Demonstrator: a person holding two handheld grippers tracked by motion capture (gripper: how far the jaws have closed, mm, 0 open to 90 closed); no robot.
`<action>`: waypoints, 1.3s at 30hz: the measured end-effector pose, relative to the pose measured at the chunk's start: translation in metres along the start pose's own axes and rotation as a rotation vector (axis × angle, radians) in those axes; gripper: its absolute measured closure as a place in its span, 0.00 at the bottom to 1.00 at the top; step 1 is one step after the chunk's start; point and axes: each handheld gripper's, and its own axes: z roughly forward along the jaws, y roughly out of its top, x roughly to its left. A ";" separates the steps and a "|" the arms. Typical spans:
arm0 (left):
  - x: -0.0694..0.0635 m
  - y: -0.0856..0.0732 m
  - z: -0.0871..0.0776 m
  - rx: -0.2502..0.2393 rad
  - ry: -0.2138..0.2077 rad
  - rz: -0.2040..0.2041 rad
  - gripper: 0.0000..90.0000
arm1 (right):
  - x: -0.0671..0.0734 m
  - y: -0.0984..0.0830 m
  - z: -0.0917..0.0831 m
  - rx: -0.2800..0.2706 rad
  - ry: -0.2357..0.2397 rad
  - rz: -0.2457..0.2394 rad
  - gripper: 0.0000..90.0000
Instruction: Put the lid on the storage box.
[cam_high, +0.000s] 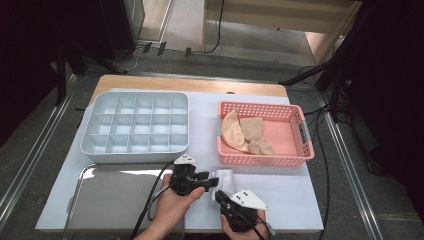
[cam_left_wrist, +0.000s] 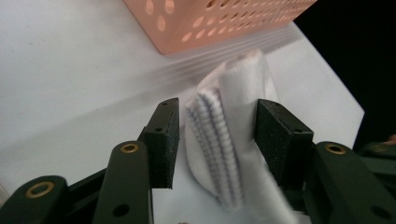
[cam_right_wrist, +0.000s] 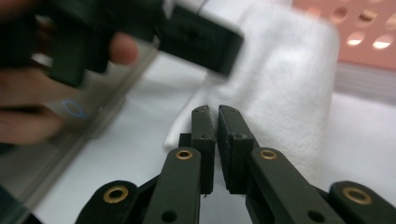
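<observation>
A folded white cloth (cam_high: 226, 176) with ribbed edges lies on the white mat just in front of the pink basket (cam_high: 260, 161). My left gripper (cam_high: 214, 179) reaches it from the left. In the left gripper view the cloth (cam_left_wrist: 233, 140) stands between the jaws of that gripper (cam_left_wrist: 218, 105): the right pad touches its side and the left pad stands apart from it. My right gripper (cam_high: 219, 195) comes from below. Its jaws (cam_right_wrist: 217, 109) are together at the near edge of the cloth (cam_right_wrist: 285, 79), with nothing seen between them.
Several beige cloth pieces (cam_high: 245, 132) lie in the pink basket. A grey divided organiser (cam_high: 135, 150) stands at the back left, and a metal tray (cam_high: 115, 200) lies in front of it. The left hand and its gripper body (cam_right_wrist: 201, 37) are close above the right gripper.
</observation>
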 end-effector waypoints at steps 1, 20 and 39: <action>-0.001 0.000 -0.001 -0.007 0.007 0.002 0.53 | 0.000 -0.001 0.001 -0.004 0.003 0.006 0.96; 0.006 -0.005 0.023 0.107 -0.057 -0.099 0.62 | 0.001 -0.007 0.003 0.026 -0.022 -0.012 0.98; 0.000 0.000 -0.011 -0.010 -0.025 0.053 0.80 | -0.027 -0.004 -0.028 -0.068 -0.027 0.016 0.72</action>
